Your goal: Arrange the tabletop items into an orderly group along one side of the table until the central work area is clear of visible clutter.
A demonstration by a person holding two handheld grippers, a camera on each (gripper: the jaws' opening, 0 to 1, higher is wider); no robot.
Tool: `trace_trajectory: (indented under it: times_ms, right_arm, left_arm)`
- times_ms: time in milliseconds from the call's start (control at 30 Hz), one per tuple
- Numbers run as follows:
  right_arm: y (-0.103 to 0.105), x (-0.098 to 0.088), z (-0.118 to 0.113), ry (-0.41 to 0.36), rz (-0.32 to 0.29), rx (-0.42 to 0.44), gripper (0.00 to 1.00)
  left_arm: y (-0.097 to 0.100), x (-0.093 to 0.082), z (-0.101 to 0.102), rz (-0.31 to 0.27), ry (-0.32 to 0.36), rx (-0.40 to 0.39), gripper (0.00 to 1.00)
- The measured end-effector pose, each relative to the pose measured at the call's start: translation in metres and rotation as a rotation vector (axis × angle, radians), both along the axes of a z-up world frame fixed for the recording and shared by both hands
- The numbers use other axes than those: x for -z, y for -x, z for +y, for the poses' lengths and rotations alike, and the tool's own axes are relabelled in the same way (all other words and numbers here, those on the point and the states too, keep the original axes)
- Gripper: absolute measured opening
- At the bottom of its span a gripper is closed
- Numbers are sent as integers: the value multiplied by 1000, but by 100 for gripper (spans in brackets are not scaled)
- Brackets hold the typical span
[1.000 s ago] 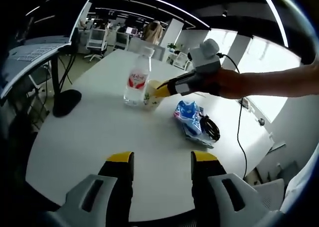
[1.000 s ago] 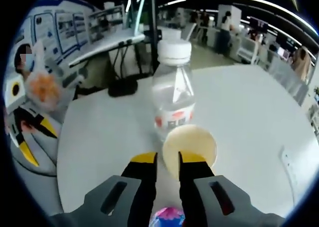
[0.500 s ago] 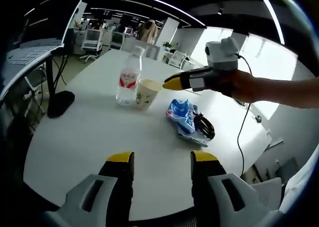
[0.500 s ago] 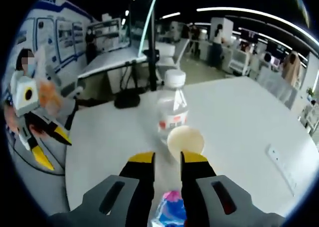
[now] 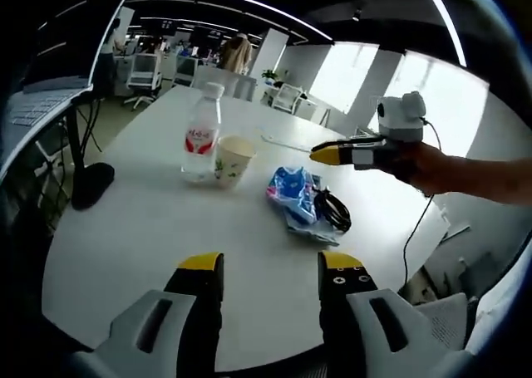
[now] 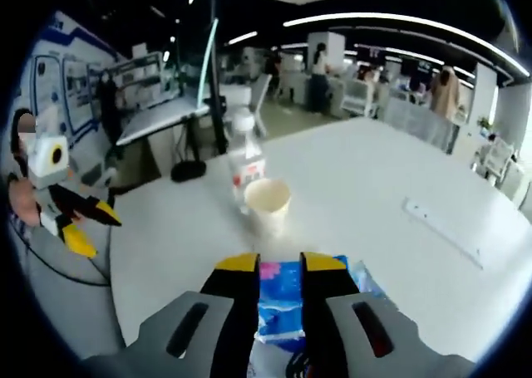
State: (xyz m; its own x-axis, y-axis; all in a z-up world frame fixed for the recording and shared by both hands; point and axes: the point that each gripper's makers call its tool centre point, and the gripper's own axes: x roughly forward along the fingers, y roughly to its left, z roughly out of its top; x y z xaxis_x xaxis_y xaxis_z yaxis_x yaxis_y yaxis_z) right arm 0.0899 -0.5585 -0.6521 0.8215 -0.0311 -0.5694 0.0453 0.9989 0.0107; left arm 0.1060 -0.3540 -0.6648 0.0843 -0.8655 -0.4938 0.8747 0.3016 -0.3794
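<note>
On the white round table [image 5: 133, 237] a clear water bottle [image 5: 201, 139] with a red label stands upright, and a paper cup [image 5: 233, 159] stands right beside it. A blue packet [image 5: 293, 197] lies next to a coiled black cable [image 5: 333, 211]. My left gripper [image 5: 270, 266] hangs open over the near table edge, holding nothing. My right gripper [image 5: 322, 154], in a person's hand, hovers beyond the packet. In the right gripper view, my right gripper [image 6: 279, 267] is open above the blue packet [image 6: 283, 303], with the cup [image 6: 267, 201] and bottle [image 6: 246, 164] further ahead.
A white power strip [image 6: 440, 229] lies on the far side of the table. A black monitor base [image 5: 90, 184] sits near the table's left edge, beside a neighbouring desk. The left gripper [image 6: 79, 222] shows at the left of the right gripper view. Office chairs and people are far behind.
My right gripper has let go of the cup's rim and drawn back from it, ending above the blue packet. The cup stays beside the bottle. The left view has shifted slightly.
</note>
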Motion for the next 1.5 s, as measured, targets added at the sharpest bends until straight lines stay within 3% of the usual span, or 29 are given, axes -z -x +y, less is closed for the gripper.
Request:
trace_trajectory:
  times_ms: [367, 667, 1100, 1333, 1500]
  right_arm:
    - [67, 22, -7, -44, 22, 134, 19]
    - [96, 33, -21, -85, 15, 243, 18]
    - [121, 63, -21, -167, 36, 309, 20]
    - [120, 83, -14, -193, 72, 287, 24]
    - [110, 92, -15, -219, 76, 297, 22]
  left_arm:
    - [6, -2, -2, 6, 5, 10, 44]
    - [9, 1, -3, 17, -4, 14, 44]
    - [12, 1, -9, 28, -14, 2, 44]
    - [13, -6, -12, 30, -10, -22, 44]
    - [16, -7, -11, 26, -18, -22, 45]
